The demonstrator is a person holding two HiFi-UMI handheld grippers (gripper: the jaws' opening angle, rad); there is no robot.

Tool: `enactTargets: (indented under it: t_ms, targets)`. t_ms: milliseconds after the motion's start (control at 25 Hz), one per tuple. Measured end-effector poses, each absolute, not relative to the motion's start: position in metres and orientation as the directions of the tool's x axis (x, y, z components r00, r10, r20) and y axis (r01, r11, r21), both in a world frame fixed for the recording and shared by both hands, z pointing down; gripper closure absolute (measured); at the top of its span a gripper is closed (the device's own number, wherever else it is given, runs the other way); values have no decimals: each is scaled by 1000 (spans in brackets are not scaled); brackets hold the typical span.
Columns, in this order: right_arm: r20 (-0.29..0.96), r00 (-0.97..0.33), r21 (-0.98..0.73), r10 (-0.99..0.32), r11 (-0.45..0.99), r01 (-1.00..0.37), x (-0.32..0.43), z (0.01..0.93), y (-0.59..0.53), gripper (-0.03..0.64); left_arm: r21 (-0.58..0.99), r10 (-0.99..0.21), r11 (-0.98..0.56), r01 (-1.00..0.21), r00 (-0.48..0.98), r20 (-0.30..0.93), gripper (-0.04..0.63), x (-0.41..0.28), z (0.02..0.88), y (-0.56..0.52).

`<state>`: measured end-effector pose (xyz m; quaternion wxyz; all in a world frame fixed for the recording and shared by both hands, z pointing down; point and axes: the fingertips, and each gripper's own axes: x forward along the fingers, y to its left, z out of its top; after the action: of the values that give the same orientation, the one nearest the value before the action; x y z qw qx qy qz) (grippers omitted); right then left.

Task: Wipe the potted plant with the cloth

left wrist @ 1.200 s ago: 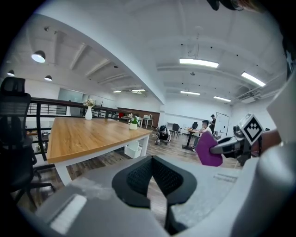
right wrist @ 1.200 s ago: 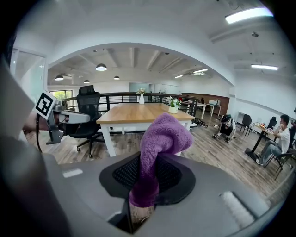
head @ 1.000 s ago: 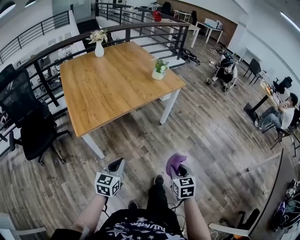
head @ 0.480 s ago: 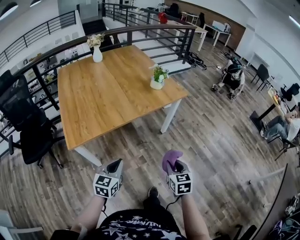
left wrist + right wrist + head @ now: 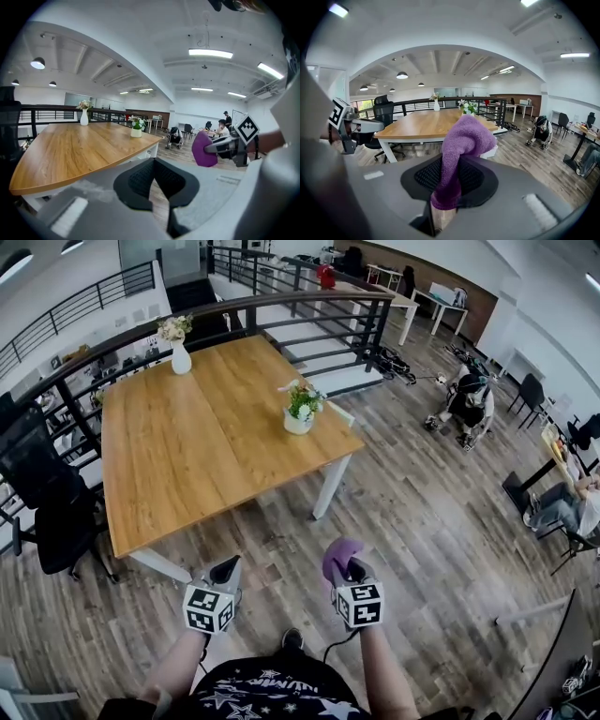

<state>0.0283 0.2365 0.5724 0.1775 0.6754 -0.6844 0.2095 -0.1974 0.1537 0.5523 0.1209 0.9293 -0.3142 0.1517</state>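
Plank floor (image 5: pixel 422 512) surrounds a wooden table (image 5: pixel 187 446) at far left. A flower vase (image 5: pixel 180 357) stands at its far edge and the potted plant (image 5: pixel 300 411) at its right edge. Near, the left gripper (image 5: pixel 226 570) is closed and empty; the right gripper (image 5: pixel 345 571) clamps the purple cloth (image 5: pixel 337 552).

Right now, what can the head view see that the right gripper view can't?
Only the head view shows the person's black shirt, a shoe and the marker cube on the right gripper. Only the right gripper view shows the ceiling lamps and, close up, its jaws shut on the purple cloth. Both show that cloth, the wooden table, the potted plant, the white vase and the left gripper.
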Motion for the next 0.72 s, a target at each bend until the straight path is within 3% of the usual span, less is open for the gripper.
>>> enactTargets:
  t_ms: [400, 720]
  targets:
    - [504, -55, -83, -862, 15, -996, 90, 575, 214, 531, 119, -595, -733, -670, 716, 366, 594, -149, 553, 134]
    - [528, -80, -127, -845, 15, -992, 96, 581, 214, 531, 110, -594, -732, -672, 710, 380, 594, -139, 547, 128]
